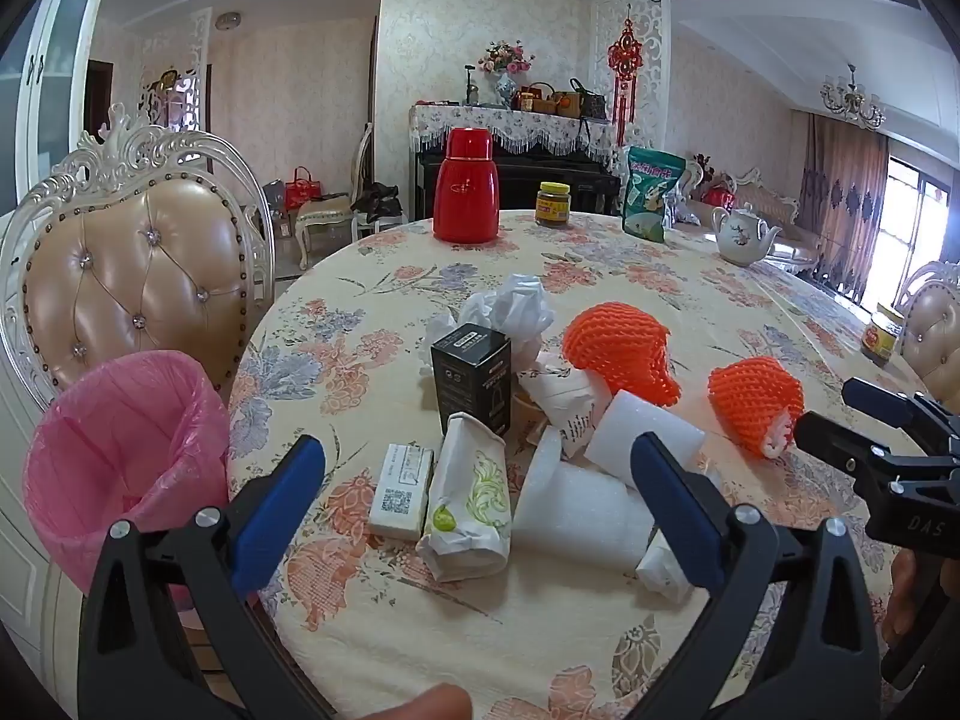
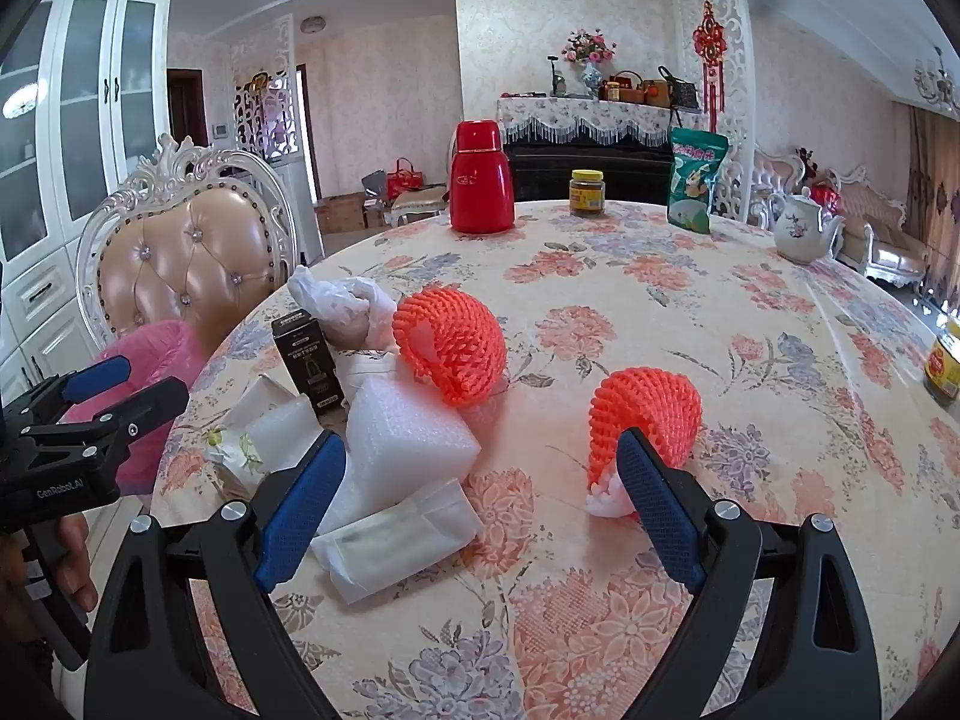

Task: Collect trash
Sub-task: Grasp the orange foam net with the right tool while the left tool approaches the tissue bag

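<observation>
Both tongs spread wide, empty: left gripper (image 1: 480,498), right gripper (image 2: 480,498). Orange foam net (image 2: 651,420) looks light, squashy; pinch mid-body.

Black box (image 1: 471,378) at the pile's centre: its small print is too fine to read. At three o'clock in the right wrist view, a yellow-labelled jar (image 2: 945,363) slips off the picture's edge. The white foam sheet (image 1: 576,510) hides behind the left hand-held gripper (image 1: 480,498) finger.
</observation>
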The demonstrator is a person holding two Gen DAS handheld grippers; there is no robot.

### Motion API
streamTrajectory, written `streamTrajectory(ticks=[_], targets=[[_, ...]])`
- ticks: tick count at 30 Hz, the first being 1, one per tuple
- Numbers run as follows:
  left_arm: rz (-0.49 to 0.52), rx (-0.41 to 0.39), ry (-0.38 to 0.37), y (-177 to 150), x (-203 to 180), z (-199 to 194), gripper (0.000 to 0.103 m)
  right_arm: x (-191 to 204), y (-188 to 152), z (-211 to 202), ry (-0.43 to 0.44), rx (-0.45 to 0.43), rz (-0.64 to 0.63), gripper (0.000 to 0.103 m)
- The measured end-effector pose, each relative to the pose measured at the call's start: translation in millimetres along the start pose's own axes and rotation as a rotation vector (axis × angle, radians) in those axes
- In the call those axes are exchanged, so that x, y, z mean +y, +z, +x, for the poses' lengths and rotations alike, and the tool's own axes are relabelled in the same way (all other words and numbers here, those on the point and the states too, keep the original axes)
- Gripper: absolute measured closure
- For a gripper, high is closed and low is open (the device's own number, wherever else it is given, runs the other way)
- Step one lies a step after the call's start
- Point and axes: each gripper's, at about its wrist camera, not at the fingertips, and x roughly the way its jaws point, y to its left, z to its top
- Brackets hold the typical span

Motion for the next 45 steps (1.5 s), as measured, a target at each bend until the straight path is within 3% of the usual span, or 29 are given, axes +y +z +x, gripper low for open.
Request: streamTrajectory(ticks=[13,21,32,37,45], targets=[[-0.010,0.019,-0.006,0,2,3,0.004,-9,-5,1,-0.041,0.010,0.008,0.017],[-0.025,0.068,-0.005,-9,7,16,0.004,-51,-12,24,-0.096,0.089,0.096,0.017],[-0.020,0.119,-0.042,-9,6,42,0.005,-82,4,65,-0.150,0.175,0.102,0.017],[-0.003,0.136,-0.091,-4,-5,52,0.018,-86,6,85,-0.139,0.229,0.105,0.018],[0.019,0.192,-0.135,-6,-18,70,0.032,-89,3,109,-0.131,0.303,0.107,0.036]])
